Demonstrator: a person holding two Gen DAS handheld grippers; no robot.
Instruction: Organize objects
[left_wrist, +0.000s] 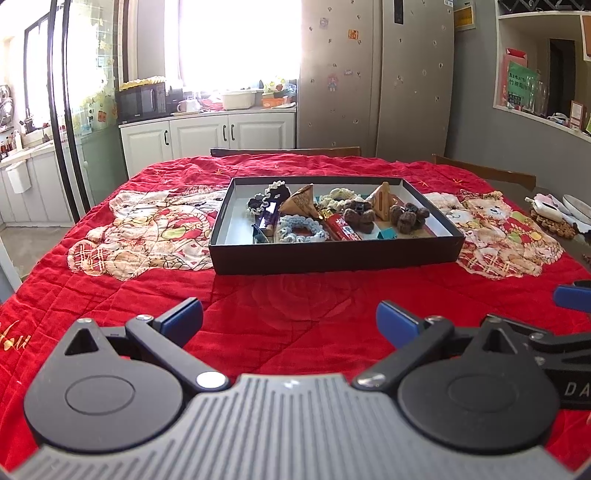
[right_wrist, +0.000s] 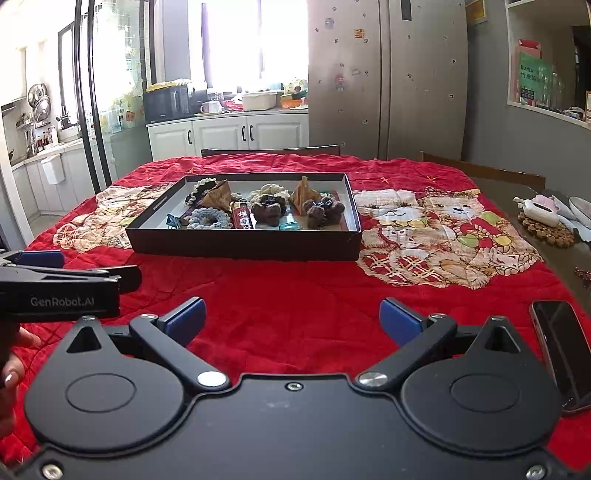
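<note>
A shallow black box (left_wrist: 332, 254) (right_wrist: 243, 245) stands on the red quilt in the middle of the table. It holds a light blue scrunchie (left_wrist: 303, 229) (right_wrist: 208, 218), a red packet (left_wrist: 343, 227) (right_wrist: 242, 218), brown plush clips (left_wrist: 408, 216) (right_wrist: 269, 210), triangular paper packets (left_wrist: 301, 201) (right_wrist: 218, 195) and other small items. My left gripper (left_wrist: 290, 319) is open and empty, well short of the box. My right gripper (right_wrist: 293, 319) is also open and empty, beside the left one, equally short of the box.
A dark phone (right_wrist: 563, 350) lies on the quilt right of my right gripper. A woven mat with a white object (right_wrist: 543, 221) and plates sit at the table's right edge. Wooden chairs (left_wrist: 284, 151) stand behind the table; cabinets and a fridge stand beyond.
</note>
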